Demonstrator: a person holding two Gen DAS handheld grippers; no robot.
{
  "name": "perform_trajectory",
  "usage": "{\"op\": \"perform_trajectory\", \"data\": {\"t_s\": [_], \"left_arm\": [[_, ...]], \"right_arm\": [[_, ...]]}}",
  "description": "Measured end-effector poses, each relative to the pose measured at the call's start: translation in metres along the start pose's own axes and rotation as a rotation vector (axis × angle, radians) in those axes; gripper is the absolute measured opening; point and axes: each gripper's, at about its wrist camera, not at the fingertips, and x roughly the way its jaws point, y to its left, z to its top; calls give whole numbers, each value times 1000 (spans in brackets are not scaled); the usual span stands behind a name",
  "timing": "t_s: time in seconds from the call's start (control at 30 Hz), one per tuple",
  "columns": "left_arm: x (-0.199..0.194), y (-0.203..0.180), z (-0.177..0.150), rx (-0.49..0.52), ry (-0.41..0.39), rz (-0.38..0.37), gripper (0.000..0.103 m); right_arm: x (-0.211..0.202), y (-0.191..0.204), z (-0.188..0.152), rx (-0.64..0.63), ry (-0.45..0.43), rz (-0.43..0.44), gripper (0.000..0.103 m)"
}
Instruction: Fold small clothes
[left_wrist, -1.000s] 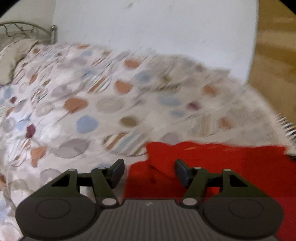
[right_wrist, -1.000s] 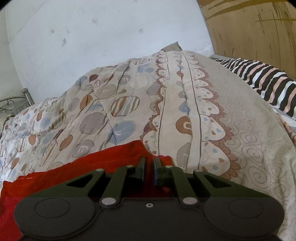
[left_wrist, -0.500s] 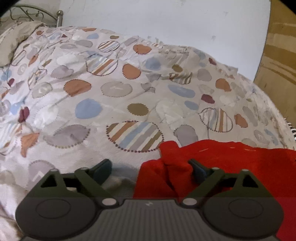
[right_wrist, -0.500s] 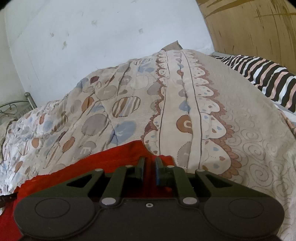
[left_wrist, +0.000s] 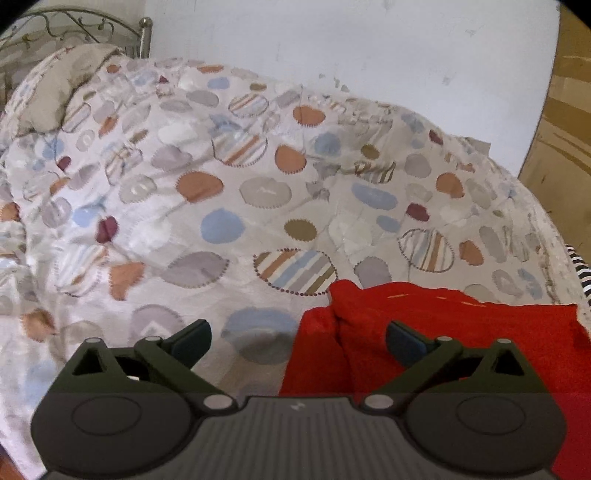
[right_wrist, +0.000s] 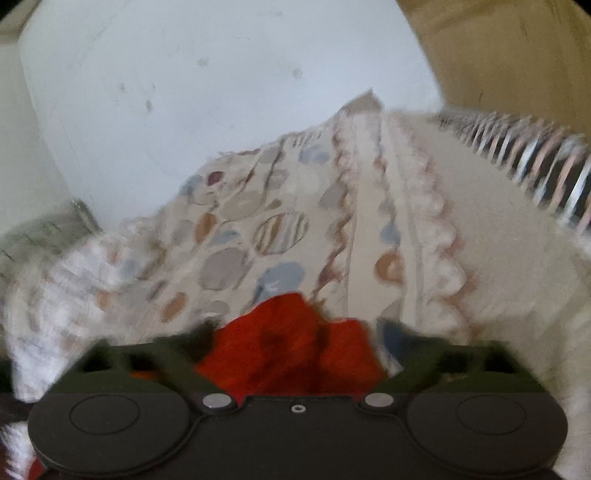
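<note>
A red garment (left_wrist: 461, 332) lies on the patterned bedspread (left_wrist: 258, 192), its left edge bunched into a fold. My left gripper (left_wrist: 297, 334) hangs just above that edge with its jaws opening wide. The right fingertip (left_wrist: 400, 338) is over the red cloth, the left one over bare bedspread, and neither pad presses on anything. The right wrist view is blurred. There my right gripper (right_wrist: 297, 330) has its jaws opening too, and a rumpled hump of the red garment (right_wrist: 288, 350) sits loose between the fingers.
The bedspread (right_wrist: 258, 258) slopes up to a white wall (left_wrist: 351, 48). A metal headboard (left_wrist: 55, 22) and a beige pillow (left_wrist: 55, 88) are at the far left. A striped pillow (right_wrist: 535, 166) lies at the right, beside a wooden panel (left_wrist: 569, 129).
My right gripper was shut on the red garment's edge and has sprung wide, letting it go. The left jaws spread wider. Both grippers have lifted a little.
</note>
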Motion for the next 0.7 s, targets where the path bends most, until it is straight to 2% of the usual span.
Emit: {"op": "perform_trajectory", "data": {"t_s": [0.13, 0.3, 0.5, 0.6, 0.7], "left_arm": [[-33, 11, -3, -21, -19, -6, 103], [-73, 27, -24, -48, -27, -13, 103], [-111, 50, -71, -102, 4, -45, 103], [-124, 60, -93, -143, 29, -59, 103], [-131, 67, -111, -178, 62, -65, 103]], "right_arm": [[-38, 31, 1, -202, -27, -108, 102], [-103, 60, -25, -293, -53, -138, 102], [-173, 98, -102, -415, -31, -136, 102], [-198, 115, -143, -463, -4, -144, 102], [-211, 129, -170, -470, 20, -131, 102]]}}
